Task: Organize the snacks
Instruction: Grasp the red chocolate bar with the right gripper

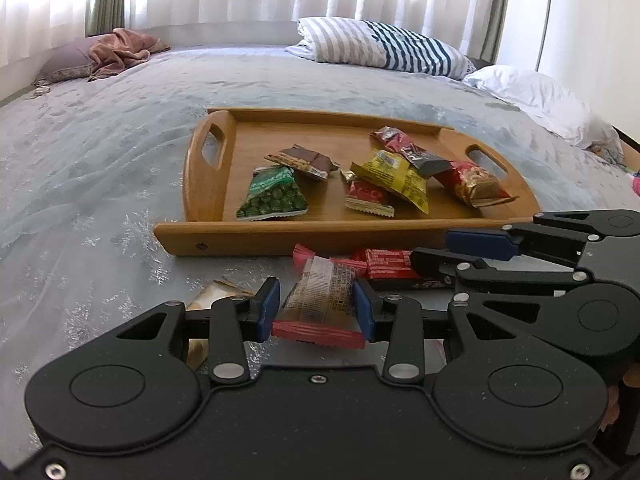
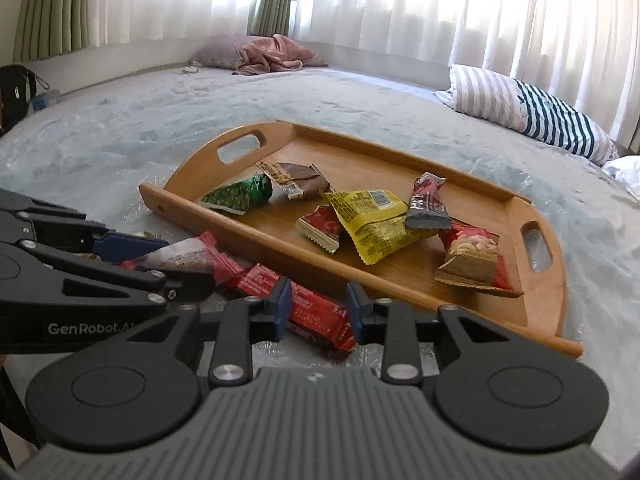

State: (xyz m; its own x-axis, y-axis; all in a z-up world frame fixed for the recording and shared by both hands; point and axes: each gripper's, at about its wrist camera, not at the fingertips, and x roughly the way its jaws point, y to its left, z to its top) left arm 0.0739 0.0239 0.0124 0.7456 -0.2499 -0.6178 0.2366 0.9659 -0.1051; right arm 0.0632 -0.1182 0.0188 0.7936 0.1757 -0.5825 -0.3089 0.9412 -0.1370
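Left gripper (image 1: 316, 309) clamped on pink-edged snack pack (image 1: 322, 298) just before wooden tray (image 1: 280, 232), right gripper (image 2: 318, 306) narrow around red bar (image 2: 316, 312), grip unclear.

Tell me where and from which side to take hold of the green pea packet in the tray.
Grip the green pea packet by its crimped end nearest the tray's front rail, coming down from above. It lies flat on the tray floor, so only a thin edge offers itself; the brown packet overlaps its far corner, leaving the near end free.
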